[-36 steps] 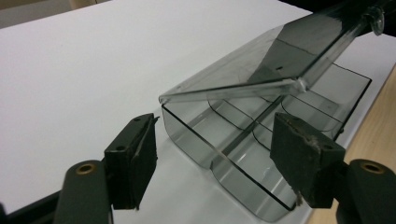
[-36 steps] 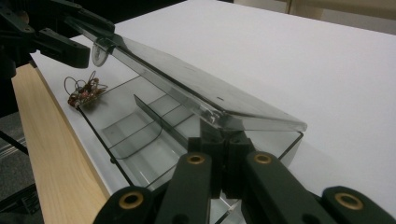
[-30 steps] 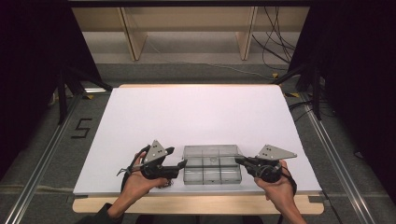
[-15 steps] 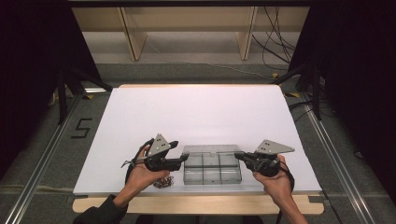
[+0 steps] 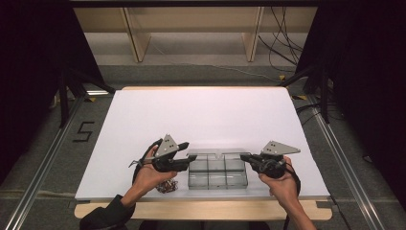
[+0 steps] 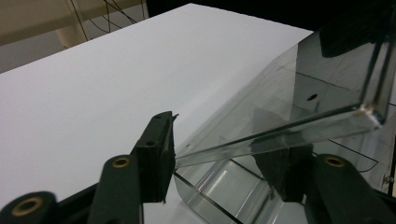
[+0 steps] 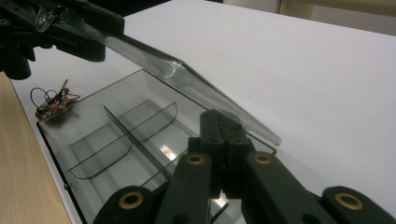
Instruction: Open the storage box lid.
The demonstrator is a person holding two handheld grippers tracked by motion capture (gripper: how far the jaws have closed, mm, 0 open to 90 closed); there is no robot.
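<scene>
A clear plastic compartment box (image 5: pixel 218 172) was seen at the near edge of the white table (image 5: pixel 206 115), between the two hands. Its hinged lid (image 6: pixel 299 107) was raised at a slant, and the lid's free edge lay between the jaws of the left gripper (image 5: pixel 190 158). Those jaws had just been closing; one pad was seen against the lid's edge in the left gripper view, but whether the other pressed on it could not be told through the plastic. The right gripper (image 5: pixel 245 157) was held at the box's right end with its jaws brought together; whether the box's wall was pinched between the tips could not be made out.

A small tangle of reddish wire-like parts (image 5: pixel 166 186) lay on the table just beside the box's near left corner, partly covered by the left hand (image 5: pixel 151 175) in the high view. Wooden shelving (image 5: pixel 191 28) and dark cables (image 5: pixel 282 43) stood beyond the far edge of the table.

The box's dividers (image 7: pixel 135 135) were seen through the tinted plastic, and the compartments' contents were hard to judge. The box's near corner was cut off in the right gripper view.
</scene>
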